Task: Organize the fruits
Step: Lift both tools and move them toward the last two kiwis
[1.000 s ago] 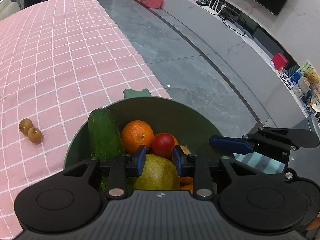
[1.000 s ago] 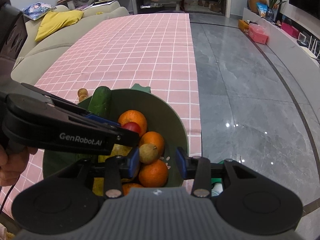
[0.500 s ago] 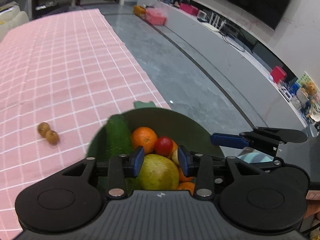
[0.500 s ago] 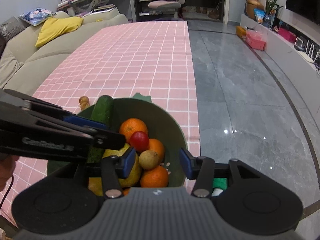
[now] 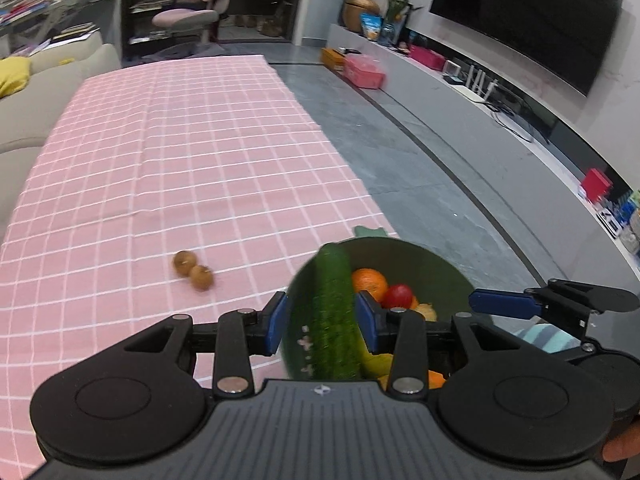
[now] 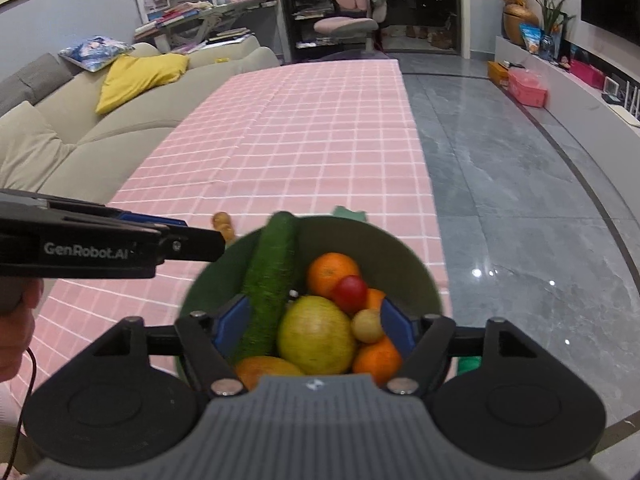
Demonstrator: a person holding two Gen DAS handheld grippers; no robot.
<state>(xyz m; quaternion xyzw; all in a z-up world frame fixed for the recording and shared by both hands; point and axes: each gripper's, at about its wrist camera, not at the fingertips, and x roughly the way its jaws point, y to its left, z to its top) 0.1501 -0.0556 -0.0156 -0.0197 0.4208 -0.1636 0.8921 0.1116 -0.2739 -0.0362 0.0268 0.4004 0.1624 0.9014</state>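
A green bowl (image 6: 420,276) at the near right corner of the pink checked table holds a cucumber (image 6: 270,276), oranges (image 6: 332,270), a red tomato (image 6: 351,289), a yellow-green apple (image 6: 316,334) and other fruit. In the left wrist view the bowl (image 5: 440,268) and cucumber (image 5: 334,304) lie just ahead. Two small brown fruits (image 5: 194,270) lie on the cloth left of the bowl. My left gripper (image 5: 322,322) is open and empty above the bowl's left side. My right gripper (image 6: 314,326) is open and empty above the bowl.
The table's right edge (image 6: 424,152) drops to a grey tiled floor. A beige sofa (image 6: 80,128) with a yellow cushion runs along the table's left side. A TV bench (image 5: 500,104) stands at far right.
Both grippers have lifted and pulled back from the bowl. The left one has shifted left so the cucumber now sits between its fingers. The right jaws have opened wider.
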